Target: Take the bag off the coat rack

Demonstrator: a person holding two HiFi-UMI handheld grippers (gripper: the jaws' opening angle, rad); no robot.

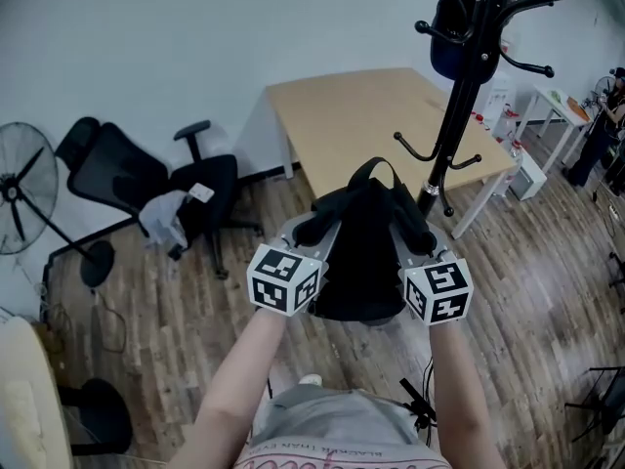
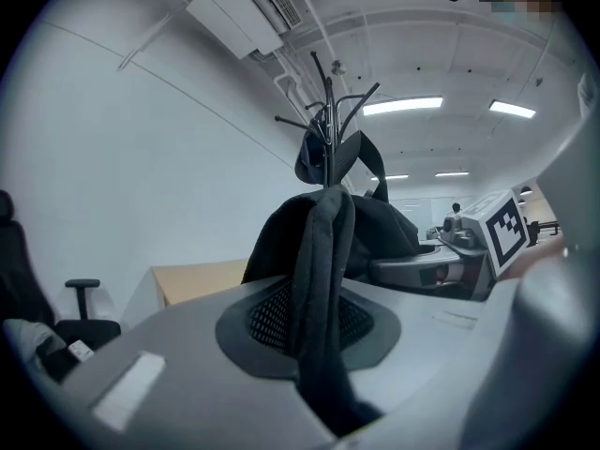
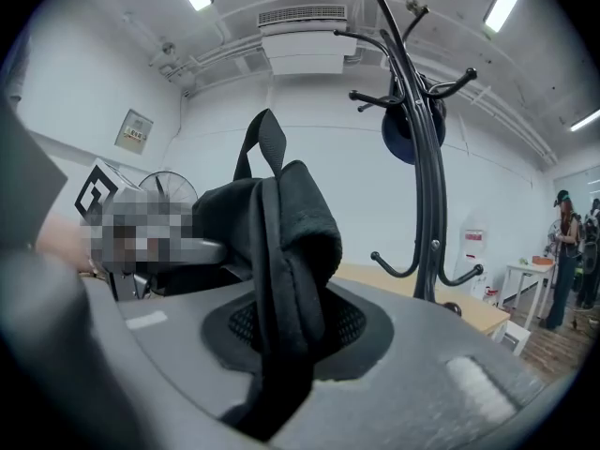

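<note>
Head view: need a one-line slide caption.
Left hand-held gripper and right hand-held gripper clamp a black bag in front of the coat rack.

Seen from above, the coat rack loses its top to the upper edge, and its foot disappears behind the bag. The dark thing hanging high on the rack is too cut off to name. Beside the rack's foot, the bag covers the jaw tips of the left gripper and right gripper. Far right of the rack the edge cuts a person; far left, the fan.
</note>
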